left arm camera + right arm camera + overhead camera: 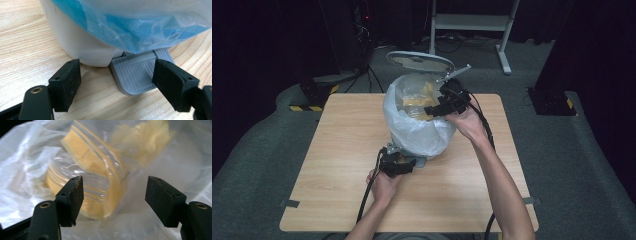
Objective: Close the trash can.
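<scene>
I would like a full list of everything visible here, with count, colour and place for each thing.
pedal bin: one, white, middle of the table, far half
bin lid: one, grey, raised open behind the bin
bin liner: one, translucent pale blue, draped over the bin's rim
clear bags with yellow contents: at least one, inside the liner
foot pedal: one, grey, at the bin's base
table: one, light wood
metal frame: one, pale grey, on the floor beyond the table
left gripper: black, at the pedal
right gripper: black, open, over the bin's mouth
forearms: two, from the bottom edge
</scene>
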`<state>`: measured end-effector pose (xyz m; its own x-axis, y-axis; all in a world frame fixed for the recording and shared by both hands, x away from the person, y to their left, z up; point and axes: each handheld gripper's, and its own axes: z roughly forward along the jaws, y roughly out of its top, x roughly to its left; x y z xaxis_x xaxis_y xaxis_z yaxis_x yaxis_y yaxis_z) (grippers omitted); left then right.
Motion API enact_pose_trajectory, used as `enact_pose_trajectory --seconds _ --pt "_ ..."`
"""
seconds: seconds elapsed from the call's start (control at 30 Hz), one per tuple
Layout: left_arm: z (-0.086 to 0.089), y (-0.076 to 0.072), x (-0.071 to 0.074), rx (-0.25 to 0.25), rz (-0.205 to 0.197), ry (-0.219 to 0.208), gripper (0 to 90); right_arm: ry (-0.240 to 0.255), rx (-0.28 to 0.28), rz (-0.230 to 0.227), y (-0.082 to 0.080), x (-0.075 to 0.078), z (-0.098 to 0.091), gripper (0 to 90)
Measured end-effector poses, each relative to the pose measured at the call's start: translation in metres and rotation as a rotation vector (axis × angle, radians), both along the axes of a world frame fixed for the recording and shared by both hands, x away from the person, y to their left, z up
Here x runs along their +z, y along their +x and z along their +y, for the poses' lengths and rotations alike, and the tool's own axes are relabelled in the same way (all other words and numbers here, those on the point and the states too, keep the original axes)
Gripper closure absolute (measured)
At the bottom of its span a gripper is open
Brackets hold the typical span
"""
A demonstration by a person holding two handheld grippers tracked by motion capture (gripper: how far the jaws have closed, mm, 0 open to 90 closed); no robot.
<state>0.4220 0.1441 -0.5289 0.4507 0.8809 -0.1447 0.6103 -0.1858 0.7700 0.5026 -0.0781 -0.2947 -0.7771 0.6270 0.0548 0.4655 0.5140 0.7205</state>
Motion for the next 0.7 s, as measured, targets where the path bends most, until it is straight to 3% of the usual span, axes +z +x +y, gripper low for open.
enact_pose_trajectory --seconds 0.1,0.17,0.4,0.47,0.6,0.7 --pt "0.0 0.0 0.0 0.0 0.0 0.0 22.7 0.012 0.02 -0.003 -0.004 0.002 0.001 30.7" --pt "0.0 0.0 0.0 0.0 0.0 -0.001 22.7 0.024 0.015 -0.022 -0.007 0.004 -0.001 36.3" --pt "0.0 0.0 0.0 0.0 0.0 -0.001 22.8 0.078 -0.016 -0.081 -0.009 0.01 -0.004 72.2" --pt "0.0 0.0 0.0 0.0 0.0 0.0 22.8 0.051 -0.041 -0.076 -0.005 0.009 0.0 79.2" --pt "0.0 0.0 0.0 0.0 0.0 0.001 22.8 -0.051 -0.065 -0.037 0.005 -0.002 0.011 77.7" --pt "0.0 0.0 0.0 0.0 0.0 0.001 22.8 -0.03 -0.067 -0.044 0.005 -0.003 0.01 75.0"
